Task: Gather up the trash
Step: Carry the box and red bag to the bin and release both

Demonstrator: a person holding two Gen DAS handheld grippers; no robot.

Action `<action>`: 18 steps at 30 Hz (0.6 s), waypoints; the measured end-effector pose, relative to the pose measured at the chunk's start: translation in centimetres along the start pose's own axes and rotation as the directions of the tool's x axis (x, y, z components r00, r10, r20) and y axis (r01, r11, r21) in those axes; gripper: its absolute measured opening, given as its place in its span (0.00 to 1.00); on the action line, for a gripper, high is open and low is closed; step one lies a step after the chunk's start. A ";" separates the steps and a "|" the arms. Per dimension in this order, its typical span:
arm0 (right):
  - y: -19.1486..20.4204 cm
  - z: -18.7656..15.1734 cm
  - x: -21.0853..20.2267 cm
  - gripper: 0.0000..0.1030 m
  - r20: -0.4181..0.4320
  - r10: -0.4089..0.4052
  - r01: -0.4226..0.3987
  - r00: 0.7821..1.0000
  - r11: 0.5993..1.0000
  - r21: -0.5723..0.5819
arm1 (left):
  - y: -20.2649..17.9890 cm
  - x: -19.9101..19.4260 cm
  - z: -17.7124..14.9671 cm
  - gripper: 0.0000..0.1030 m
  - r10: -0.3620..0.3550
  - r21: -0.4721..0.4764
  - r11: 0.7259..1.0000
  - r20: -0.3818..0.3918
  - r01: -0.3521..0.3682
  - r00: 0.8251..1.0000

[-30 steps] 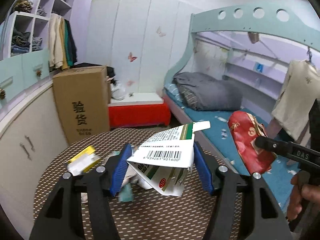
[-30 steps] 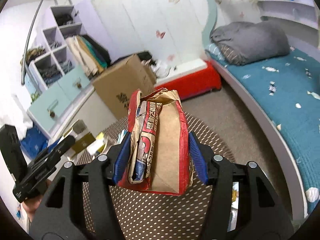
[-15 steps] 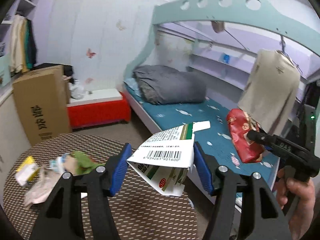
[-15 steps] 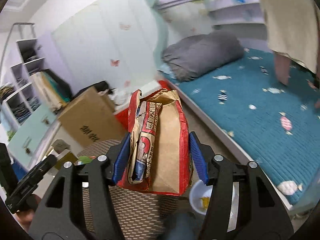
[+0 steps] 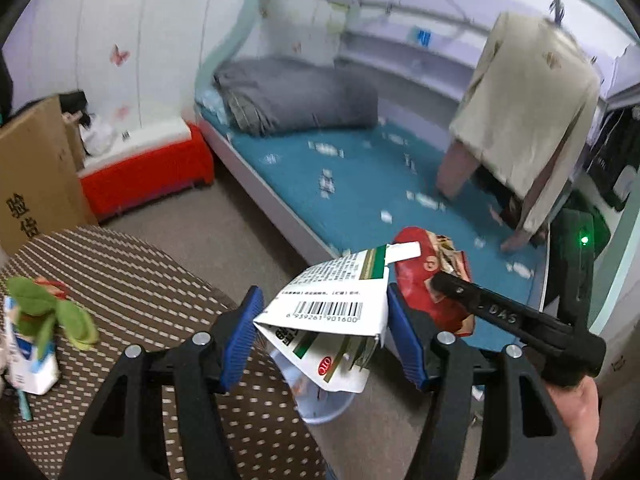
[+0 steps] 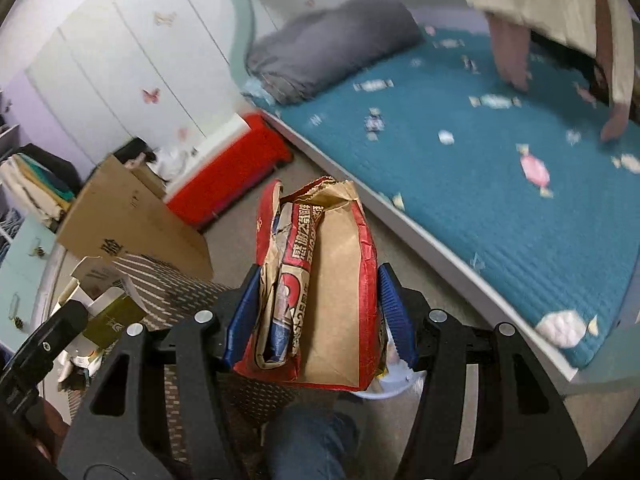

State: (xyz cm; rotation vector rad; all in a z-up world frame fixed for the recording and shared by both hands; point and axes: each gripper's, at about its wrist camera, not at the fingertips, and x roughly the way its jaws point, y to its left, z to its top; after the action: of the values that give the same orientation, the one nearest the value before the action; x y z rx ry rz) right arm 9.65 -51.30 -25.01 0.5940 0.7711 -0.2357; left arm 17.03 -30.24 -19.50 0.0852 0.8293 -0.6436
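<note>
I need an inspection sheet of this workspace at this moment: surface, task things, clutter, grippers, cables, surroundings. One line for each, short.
Surface: round table with brown dotted cover, at the left.
Job's things: white medicine box, flattened, barcode up; red paper bag, crumpled; pale bin on the floor, partly hidden below the box.
Clutter: green scrap and small white carton on the table.
Grippers: left gripper shut on the medicine box; right gripper shut on the paper bag.
Cables: nothing seen.
Surroundings: bed with teal mattress, grey quilt, red bench, cardboard box, hanging beige garment.
</note>
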 end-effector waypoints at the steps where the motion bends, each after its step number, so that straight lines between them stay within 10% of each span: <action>1: -0.4 -0.3 0.8 0.56 -0.016 -0.008 0.008 1.000 1.000 0.008 | -0.1 0.8 -0.2 0.59 -0.002 0.004 1.000 -0.020 0.002 1.000; 12: -3.0 -1.7 7.2 0.57 -0.141 -0.029 0.039 0.990 0.997 0.070 | -1.4 9.0 -1.4 0.62 0.010 0.067 0.998 -0.207 0.004 0.978; 15: -3.7 -2.3 9.3 0.68 -0.190 -0.017 0.034 0.982 0.996 0.086 | -1.9 10.6 -1.4 0.90 0.042 0.127 0.992 -0.251 -0.010 0.967; 18: -4.9 -3.1 11.0 0.90 -0.220 0.008 0.024 0.975 0.990 0.140 | -1.7 10.5 -1.2 0.91 0.079 0.149 0.988 -0.230 -0.045 0.970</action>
State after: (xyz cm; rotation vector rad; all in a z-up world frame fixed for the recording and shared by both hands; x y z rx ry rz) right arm 13.58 -53.32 -36.61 0.7606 0.9765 -0.2357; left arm 20.50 -36.53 -27.47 0.3221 1.0047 -0.6405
